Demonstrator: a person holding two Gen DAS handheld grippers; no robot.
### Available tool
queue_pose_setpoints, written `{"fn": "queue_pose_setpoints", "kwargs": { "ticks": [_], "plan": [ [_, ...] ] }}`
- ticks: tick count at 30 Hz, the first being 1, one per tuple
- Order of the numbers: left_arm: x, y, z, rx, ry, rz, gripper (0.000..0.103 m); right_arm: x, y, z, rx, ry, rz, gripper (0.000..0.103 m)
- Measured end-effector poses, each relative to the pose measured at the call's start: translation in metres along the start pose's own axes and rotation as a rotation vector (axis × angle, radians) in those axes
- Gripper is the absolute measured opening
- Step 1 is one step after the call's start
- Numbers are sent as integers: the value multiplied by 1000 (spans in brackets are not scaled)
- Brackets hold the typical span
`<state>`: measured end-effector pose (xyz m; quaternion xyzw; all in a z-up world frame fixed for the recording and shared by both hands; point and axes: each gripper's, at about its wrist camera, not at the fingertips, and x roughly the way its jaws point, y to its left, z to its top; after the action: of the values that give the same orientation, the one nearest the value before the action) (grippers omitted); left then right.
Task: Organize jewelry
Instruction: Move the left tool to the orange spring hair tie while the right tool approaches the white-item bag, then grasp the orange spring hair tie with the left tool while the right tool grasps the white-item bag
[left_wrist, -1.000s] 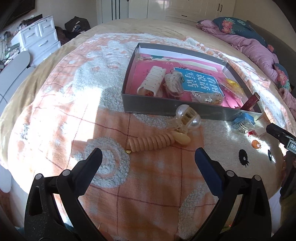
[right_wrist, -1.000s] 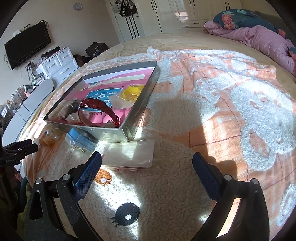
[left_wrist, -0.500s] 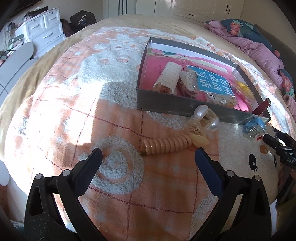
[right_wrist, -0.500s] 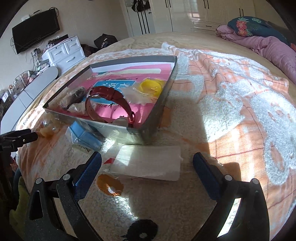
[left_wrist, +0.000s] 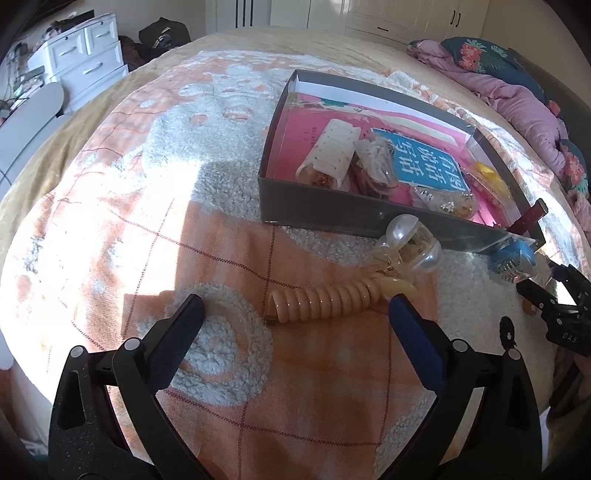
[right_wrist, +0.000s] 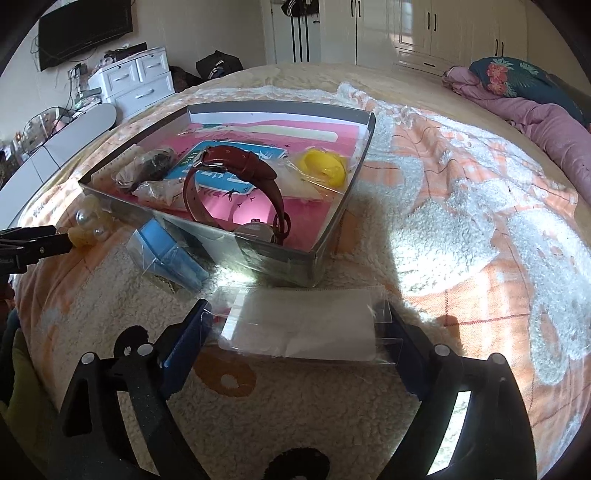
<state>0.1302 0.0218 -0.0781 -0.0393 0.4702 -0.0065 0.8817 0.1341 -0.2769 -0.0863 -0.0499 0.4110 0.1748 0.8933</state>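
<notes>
Left gripper (left_wrist: 295, 314): I see it spread wide and holding nothing, low over the blanket (left_wrist: 110, 221). The coil (left_wrist: 325, 301) lies between its fingers, nearer the right one, which sits just beside the coil's far end; I cannot tell if they touch.
Right gripper (right_wrist: 295, 321): I see its jaws wide apart, one on each side of the pouch (right_wrist: 303, 321). The finger tips sit at the pouch's two short edges; I cannot tell if they press it.
Pouch: clear plastic with a white insert, flat on the blanket just in front of the box (right_wrist: 258, 254) corner.
Coil: peach, spiral, lying on the blanket near the box's front wall.
Clip (left_wrist: 406, 247): clear with pearl-like balls, at the coil's far end, just beside the box wall.
Blue packet (right_wrist: 166, 254): on the blanket against the box's front wall, between clip and pouch.
Box: grey, shallow, pink-lined. I see a red watch (right_wrist: 236, 166) standing up inside, a yellow piece (right_wrist: 325, 166) in plastic, a white holder (left_wrist: 332, 151) and small bagged items.
Background: white drawers (right_wrist: 136, 81) and purple bedding (right_wrist: 535, 118) beyond the blanket.
</notes>
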Motion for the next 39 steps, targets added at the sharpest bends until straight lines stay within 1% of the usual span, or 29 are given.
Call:
{"fn": "queue_pose_setpoints", "kwargs": {
  "ticks": [5,7,10,11,12,13,14,15,16,17,18,20,23,26,28,30,31,33,34,35,37,39],
  "plan": [
    [12,-1,1,15,3,24,94,-7,4,0,-1,-28,45,88],
    [13,-4,1,35,-11,33,94,-7,5,1,4,-32,55,87],
    [12,-4,0,36,-26,35,93,-9,5,2,11,-38,64,88],
    [11,-4,0,42,-32,37,88,-9,5,2,13,-40,65,88],
    [10,-5,0,50,-40,40,74,-9,6,2,15,-41,67,88],
    [9,-6,1,60,-50,54,64,-10,5,2,19,-41,69,88],
    [7,-7,1,68,-61,65,42,-11,4,2,23,-44,71,88],
    [5,-6,2,69,-66,67,33,-12,4,2,27,-47,72,88],
    [4,-4,3,63,-65,56,29,-13,3,2,29,-47,74,88],
    [2,1,3,50,-64,40,20,-14,3,2,32,-49,74,88],
    [1,4,3,39,-63,24,15,-15,2,2,34,-50,74,88],
    [-3,12,2,14,-55,-9,8,-17,2,2,35,-52,74,88],
    [-9,21,-1,-6,-45,-45,1,-20,0,2,44,-59,76,88],
    [-16,26,-4,-14,-47,-72,0,-24,-2,2,50,-69,76,88],
    [-20,26,-3,-2,-47,-74,0,-26,-3,2,54,-75,76,88],
    [-25,25,-1,23,-66,-90,0,-29,-3,3,57,-79,79,88],
    [-28,25,0,32,-86,-70,4,-31,-4,3,57,-83,79,88],
    [-31,24,5,63,-93,-68,34,-34,-4,3,60,-92,78,87],
    [-31,22,8,92,-84,-74,42,-36,-5,4,62,-95,79,87],
    [-28,18,10,128,-63,-72,53,-38,-6,4,63,-99,78,87],
    [-22,14,13,186,-56,-44,53,-42,-7,4,66,-105,77,88],
    [-12,13,15,225,-29,-64,53,-45,-9,4,71,-112,75,88]
  ]
}}
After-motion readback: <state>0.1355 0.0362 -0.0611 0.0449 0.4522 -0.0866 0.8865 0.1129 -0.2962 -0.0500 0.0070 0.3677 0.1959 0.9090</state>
